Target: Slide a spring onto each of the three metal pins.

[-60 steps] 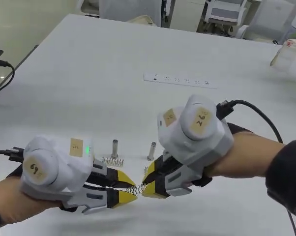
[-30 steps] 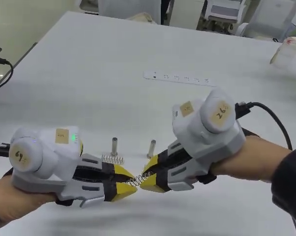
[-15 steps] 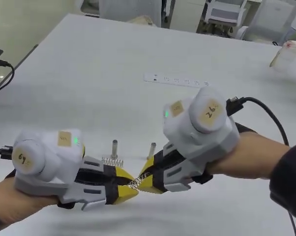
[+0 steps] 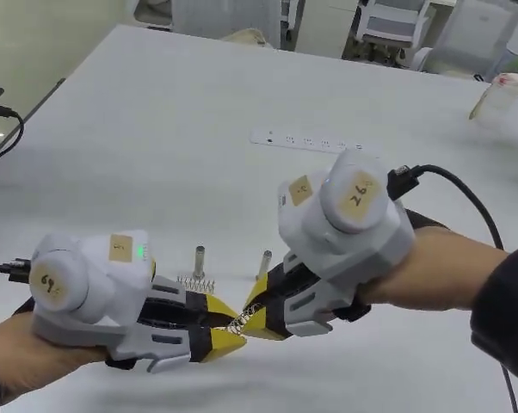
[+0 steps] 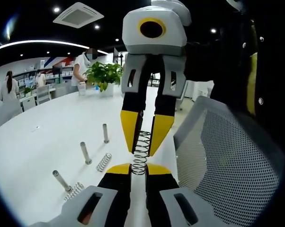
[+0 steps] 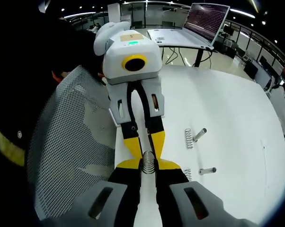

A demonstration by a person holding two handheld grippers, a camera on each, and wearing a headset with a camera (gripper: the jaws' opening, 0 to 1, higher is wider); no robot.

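Spring (image 4: 238,323) sits off the table (image 4: 199,146), caught tip to tip between left gripper (image 4: 225,325) and right gripper (image 4: 255,313). The tips have crowded closer than a second ago and the coil bunches shorter, so this looks like a re-grip, not threading yet. Both sets of fingers (image 5: 119,169) are nearly closed, each pinching one spring end. The pins (image 5: 85,152) stand bare beyond the fingers, with loose springs (image 5: 103,161) beside them.

A round tan sticker (image 4: 356,194) on the back of the right gripper (image 4: 249,318) reads "26". A matching sticker (image 4: 51,284) on the left gripper (image 4: 227,334) reads "69". The smaller square label (image 4: 120,249) beside it is too small to read.
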